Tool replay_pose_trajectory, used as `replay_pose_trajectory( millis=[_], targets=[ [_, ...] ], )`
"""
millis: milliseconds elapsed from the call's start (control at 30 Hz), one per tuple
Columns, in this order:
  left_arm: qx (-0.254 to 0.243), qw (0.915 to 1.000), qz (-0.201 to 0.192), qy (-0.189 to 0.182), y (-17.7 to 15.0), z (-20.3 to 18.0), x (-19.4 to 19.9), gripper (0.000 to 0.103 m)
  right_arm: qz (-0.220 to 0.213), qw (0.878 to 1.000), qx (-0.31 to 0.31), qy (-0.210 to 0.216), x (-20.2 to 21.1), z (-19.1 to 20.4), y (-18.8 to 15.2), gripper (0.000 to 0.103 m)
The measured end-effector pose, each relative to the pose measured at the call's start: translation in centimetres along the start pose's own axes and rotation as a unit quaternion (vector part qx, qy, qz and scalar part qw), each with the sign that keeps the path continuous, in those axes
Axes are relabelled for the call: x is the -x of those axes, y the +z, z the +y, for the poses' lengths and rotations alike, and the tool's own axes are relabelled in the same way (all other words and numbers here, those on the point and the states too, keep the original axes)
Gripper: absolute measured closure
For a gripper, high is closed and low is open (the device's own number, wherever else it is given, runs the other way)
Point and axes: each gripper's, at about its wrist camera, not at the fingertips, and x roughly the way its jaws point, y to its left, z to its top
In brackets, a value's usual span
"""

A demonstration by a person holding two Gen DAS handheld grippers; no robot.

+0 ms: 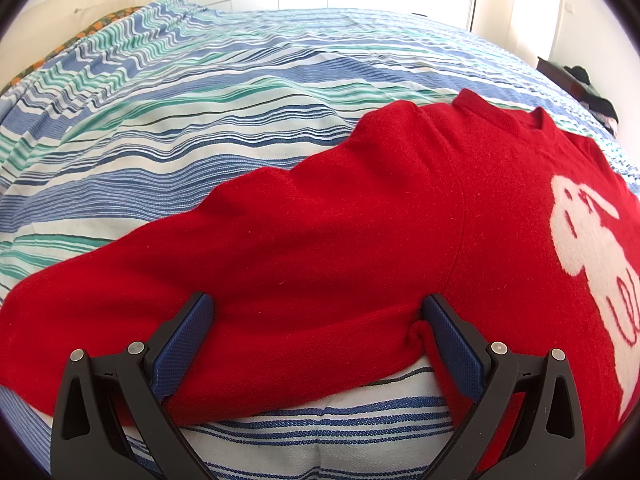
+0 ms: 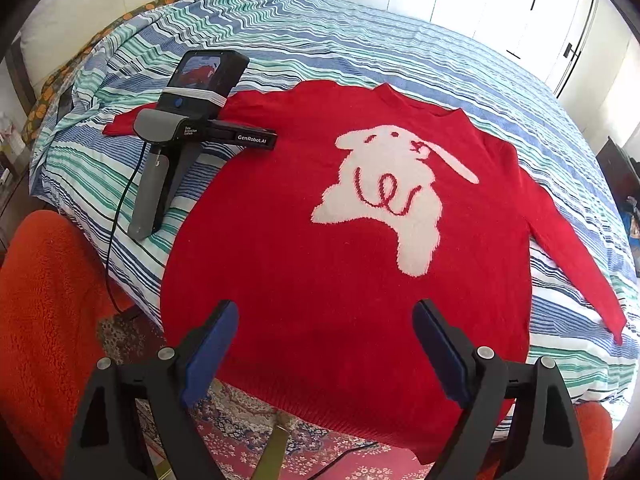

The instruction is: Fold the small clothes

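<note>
A red sweater (image 2: 320,240) with a white rabbit figure (image 2: 384,196) lies spread flat, front up, on a striped bedspread (image 2: 320,40). Its hem hangs over the bed's near edge. My right gripper (image 2: 326,316) is open and empty above the hem. My left gripper (image 1: 320,308) is open with its jaws on either side of the sweater's left sleeve (image 1: 280,260), near the armpit. In the right wrist view the left gripper's body (image 2: 188,128) rests on the bed over that sleeve.
A pillow (image 2: 80,12) lies at the head of the bed. An orange fuzzy chair (image 2: 44,300) stands at the near left over a patterned rug (image 2: 248,432). White wardrobe doors (image 2: 500,0) are behind. Dark furniture (image 1: 580,80) stands to the right.
</note>
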Motion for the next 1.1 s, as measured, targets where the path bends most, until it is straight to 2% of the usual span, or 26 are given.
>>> replay_pose_trajectory(
  millis=[267, 633, 1100],
  targets=[
    [0.000, 1.0000, 0.000, 0.000, 0.0, 0.0, 0.0, 0.000, -0.022, 0.999, -0.036, 0.029, 1.1, -2.1, -1.6, 0.015],
    [0.000, 1.0000, 0.000, 0.000, 0.0, 0.0, 0.0, 0.000, -0.024, 0.992, -0.110, 0.056, 0.6, -5.5, -3.7, 0.015],
    [0.000, 1.0000, 0.000, 0.000, 0.0, 0.0, 0.0, 0.000, -0.045, 0.981, -0.175, 0.065, 1.4, -9.0, -5.8, 0.015]
  ],
)
